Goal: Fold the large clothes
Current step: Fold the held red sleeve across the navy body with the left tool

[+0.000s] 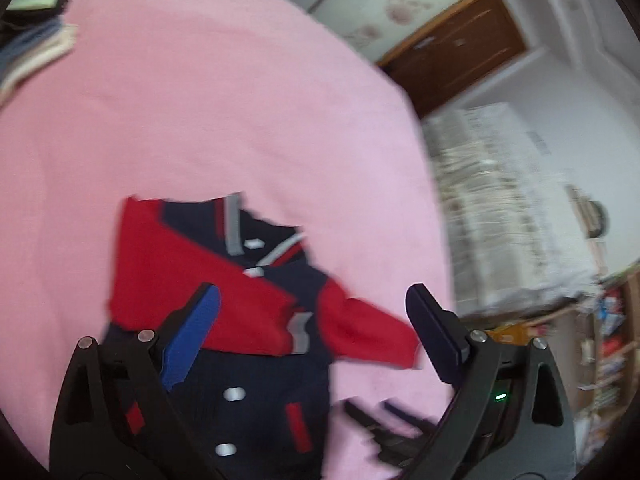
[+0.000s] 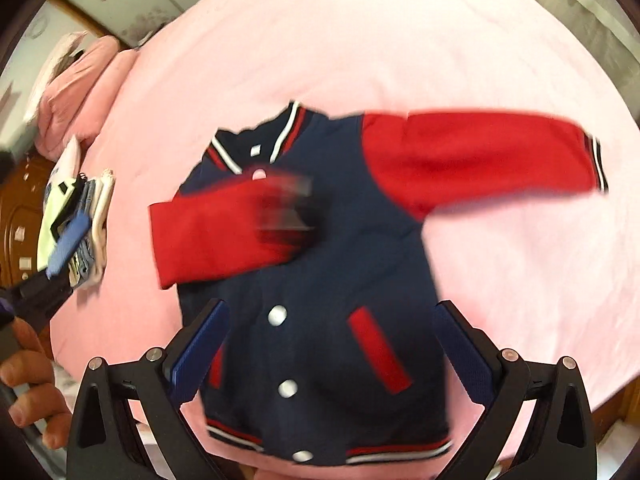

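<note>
The jacket [image 2: 320, 280] is navy with bright red sleeves, red pocket trims, white snap buttons, and red-and-white striped collar, cuff and hem. Bedsheet [image 2: 400, 40] is plain pink. Both grippers are black with blue pads [image 2: 200, 348].

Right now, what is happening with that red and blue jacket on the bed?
A person is folding a navy snap-button jacket with red sleeves on the pink bedsheet. One red sleeve already lies across the chest; the other sleeve is stretched out sideways. Both the left tongs and right tongs hover open over the jacket, gripping nothing. A stack of folded clothes sits nearby.
</note>
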The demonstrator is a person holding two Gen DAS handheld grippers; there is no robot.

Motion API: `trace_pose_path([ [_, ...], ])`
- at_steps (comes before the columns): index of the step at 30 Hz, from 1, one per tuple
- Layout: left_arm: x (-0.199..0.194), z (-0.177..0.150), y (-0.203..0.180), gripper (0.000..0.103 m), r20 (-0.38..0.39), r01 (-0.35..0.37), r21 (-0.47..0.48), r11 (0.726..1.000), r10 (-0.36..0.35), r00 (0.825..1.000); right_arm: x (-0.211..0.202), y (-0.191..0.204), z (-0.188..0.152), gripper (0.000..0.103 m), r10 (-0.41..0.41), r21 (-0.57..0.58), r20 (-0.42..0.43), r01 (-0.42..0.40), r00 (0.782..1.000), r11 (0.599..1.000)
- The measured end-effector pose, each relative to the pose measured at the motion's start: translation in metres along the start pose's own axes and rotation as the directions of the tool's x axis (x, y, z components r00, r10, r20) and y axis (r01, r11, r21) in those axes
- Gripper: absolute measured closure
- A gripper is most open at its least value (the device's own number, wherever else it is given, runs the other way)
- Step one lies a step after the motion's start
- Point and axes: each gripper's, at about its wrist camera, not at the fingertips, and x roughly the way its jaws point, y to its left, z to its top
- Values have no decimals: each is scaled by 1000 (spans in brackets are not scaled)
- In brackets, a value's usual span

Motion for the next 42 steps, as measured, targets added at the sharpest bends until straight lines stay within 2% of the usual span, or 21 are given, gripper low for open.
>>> trace_pose_path([
  [2,8,-1,19,10,-36,-108,-31,994,107,994,1,-9,12,0,25,-56,5,-25,1000,998],
  [5,16,-8,54,10,-93,-267,-48,963,261,961,19,-10,26,10,81,-103,-18,-83,997,991],
  [7,22,-7,80,10,-116,-330,-55,943,322,940,34,-5,32,24,135,-72,-50,-139,990,988],
  [9,25,-11,109,10,-130,-363,-76,929,352,927,54,-1,40,25,186,-46,-81,-190,979,981],
  [11,26,-15,127,10,-157,-385,-99,917,368,917,69,6,45,31,164,-42,-59,-167,985,985],
  [12,27,-16,132,10,-167,-390,-108,914,370,914,79,8,49,48,137,-38,-54,-139,989,990],
  [13,27,-17,136,10,-168,-393,-115,912,372,913,90,10,52,74,95,-28,-63,-97,993,995],
  [15,29,-18,135,10,-155,-401,-123,908,382,911,104,8,59,90,5,-5,-88,-6,996,1000],
  [16,28,-19,136,10,-147,-404,-127,906,386,911,104,5,62,92,28,25,-80,-26,996,999],
  [19,31,-20,128,10,-155,-400,-118,909,381,911,85,-5,67,93,102,45,-5,-101,995,994],
  [25,47,-15,114,10,-162,-409,-53,911,397,904,60,-23,64,91,11,-14,81,-10,997,1000],
  [26,52,-15,114,10,-170,-427,-35,903,416,893,61,-28,67,86,0,-2,82,0,997,1000],
  [28,67,-14,111,12,-182,-455,2,891,447,876,63,-34,69,46,-69,-6,52,70,996,998],
  [29,71,-12,108,15,-191,-431,30,902,429,883,59,-37,69,42,-92,-11,60,93,994,996],
  [31,80,-10,102,37,-220,-366,75,928,373,901,37,-40,64,42,-16,6,179,15,984,1000],
  [33,93,-7,97,51,-247,-340,113,934,358,901,26,-43,61,42,120,35,245,-132,962,991],
  [35,112,-4,96,64,-286,-317,130,940,341,896,35,-38,62,43,297,41,190,-310,936,950],
  [38,147,-7,99,73,-373,-312,172,934,355,857,73,-19,61,78,384,46,10,-384,923,922],
  [40,167,-12,104,92,-379,-408,270,872,486,788,101,-14,59,86,342,108,-92,-332,935,937],
  [41,174,-14,108,93,-378,-439,302,846,529,760,113,-18,58,88,309,157,-131,-289,942,944],
  [42,176,-13,113,93,-376,-437,288,852,520,767,119,-26,58,92,277,201,-141,-247,951,948],
])
